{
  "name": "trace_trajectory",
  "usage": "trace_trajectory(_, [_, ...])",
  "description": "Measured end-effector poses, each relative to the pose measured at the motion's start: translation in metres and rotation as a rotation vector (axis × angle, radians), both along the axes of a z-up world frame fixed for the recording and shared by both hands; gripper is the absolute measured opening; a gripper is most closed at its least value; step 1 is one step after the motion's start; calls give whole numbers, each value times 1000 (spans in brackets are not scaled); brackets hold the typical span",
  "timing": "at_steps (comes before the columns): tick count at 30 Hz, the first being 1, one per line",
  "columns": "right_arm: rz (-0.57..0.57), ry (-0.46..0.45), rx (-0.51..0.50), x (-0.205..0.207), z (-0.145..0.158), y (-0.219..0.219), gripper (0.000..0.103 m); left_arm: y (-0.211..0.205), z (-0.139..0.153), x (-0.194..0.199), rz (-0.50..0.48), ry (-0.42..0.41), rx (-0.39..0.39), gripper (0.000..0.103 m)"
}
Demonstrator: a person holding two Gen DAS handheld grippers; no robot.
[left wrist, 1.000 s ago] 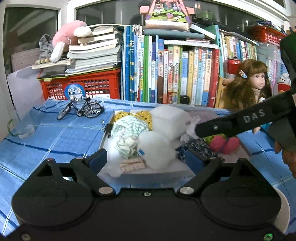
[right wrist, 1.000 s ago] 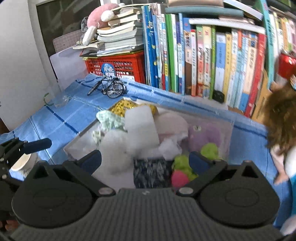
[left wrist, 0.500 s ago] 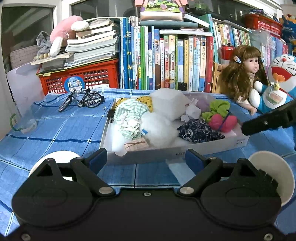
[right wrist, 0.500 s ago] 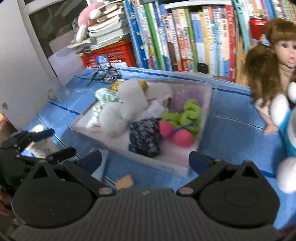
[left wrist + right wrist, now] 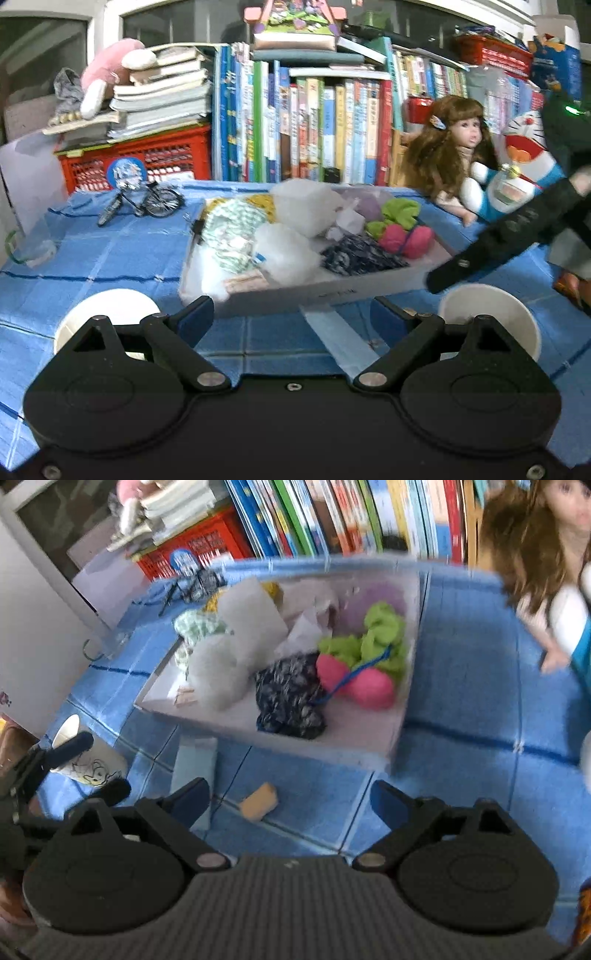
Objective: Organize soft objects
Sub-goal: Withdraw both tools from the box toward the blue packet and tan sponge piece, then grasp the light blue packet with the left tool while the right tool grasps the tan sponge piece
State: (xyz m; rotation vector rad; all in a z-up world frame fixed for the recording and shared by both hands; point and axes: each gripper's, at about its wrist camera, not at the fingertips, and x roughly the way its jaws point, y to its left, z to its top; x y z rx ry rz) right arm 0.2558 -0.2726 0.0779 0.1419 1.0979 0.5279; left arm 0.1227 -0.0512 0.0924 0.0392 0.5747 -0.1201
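A clear plastic bin (image 5: 332, 293) (image 5: 373, 755) on the blue cloth holds soft things: white stuffing (image 5: 288, 251) (image 5: 218, 675), a green-white cloth (image 5: 229, 225), a dark floral cloth (image 5: 358, 254) (image 5: 288, 698), pink balls (image 5: 406, 238) (image 5: 354, 683) and green cloth (image 5: 399, 212) (image 5: 376, 638). My left gripper (image 5: 291, 319) is open and empty, in front of the bin. My right gripper (image 5: 290, 801) is open and empty, above the cloth before the bin; a tan sponge piece (image 5: 260, 803) lies between its fingers. The right gripper's finger (image 5: 509, 236) crosses the left wrist view.
Paper cups (image 5: 107, 317) (image 5: 487, 317) stand at either side of the left gripper. A doll (image 5: 454, 151), a Doraemon plush (image 5: 517, 177), a toy bicycle (image 5: 144, 201), a red crate (image 5: 136, 162) and a row of books (image 5: 303, 125) lie behind the bin. A pale strip (image 5: 340, 339) lies on the cloth.
Both grippers have pulled back from the bin toward the near edge. The right gripper's finger has swung back into the left wrist view. Both stay open.
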Motion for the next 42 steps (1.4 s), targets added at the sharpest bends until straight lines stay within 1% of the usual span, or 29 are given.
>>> trace_trajectory(2, [7, 39, -31, 4, 0, 8, 94, -1, -3, -3, -11, 8, 6, 90])
trace_trajectory(6, [16, 83, -80, 10, 0, 22, 91, -1, -14, -2, -5, 41, 42, 87])
trace_trajectory(10, [30, 131, -120, 16, -4, 39, 85, -14, -23, 1, -14, 35, 158, 84])
trace_trajectory(12, [47, 141, -157, 17, -7, 50, 83, -18, -25, 2, -29, 35, 162, 83])
trace_trajectory(13, [56, 149, -170, 18, -9, 55, 82, -19, -24, 2, -38, 39, 149, 78])
trace_trajectory(14, [65, 158, -176, 19, -10, 59, 81, -19, -23, 2, -48, 50, 123, 69])
trace_trajectory(15, [75, 165, -181, 19, -11, 62, 80, -18, -21, 3, -58, 65, 82, 67])
trace_trajectory(17, [88, 162, -195, 17, -11, 66, 80, -16, -17, 1, -86, 73, 24, 66])
trace_trajectory(19, [97, 153, -204, 17, -10, 68, 80, -17, -17, 4, -93, 78, 11, 67])
trace_trajectory(21, [96, 152, -208, 18, -9, 69, 80, -13, -20, 9, -73, 97, -8, 67])
trace_trajectory(23, [107, 151, -208, 18, -8, 72, 80, -8, -25, 18, -44, 125, -18, 59])
trace_trajectory(25, [130, 147, -221, 17, -8, 78, 80, -4, -31, 24, -32, 148, -17, 57])
trace_trajectory(29, [153, 160, -239, 18, -12, 87, 79, 7, -41, 33, -43, 205, -109, 55])
trace_trajectory(30, [155, 167, -248, 19, -14, 90, 77, 9, -42, 34, -48, 211, -125, 53])
trace_trajectory(32, [165, 179, -270, 21, -17, 95, 72, 8, -41, 35, -63, 206, -137, 47])
trace_trajectory(34, [169, 190, -288, 22, -18, 99, 66, 7, -40, 35, -82, 204, -147, 44])
trace_trajectory(37, [167, 196, -307, 25, -19, 102, 63, 5, -42, 36, -97, 214, -166, 39])
trace_trajectory(38, [164, 196, -309, 26, -20, 102, 61, 6, -43, 36, -100, 216, -175, 36])
trace_trajectory(39, [162, 196, -310, 26, -20, 102, 57, 6, -43, 36, -102, 217, -186, 33])
trace_trajectory(40, [159, 198, -310, 27, -21, 102, 54, 6, -44, 37, -108, 221, -199, 25])
trace_trajectory(42, [160, 196, -314, 26, -23, 100, 54, 6, -45, 36, -121, 219, -224, 22])
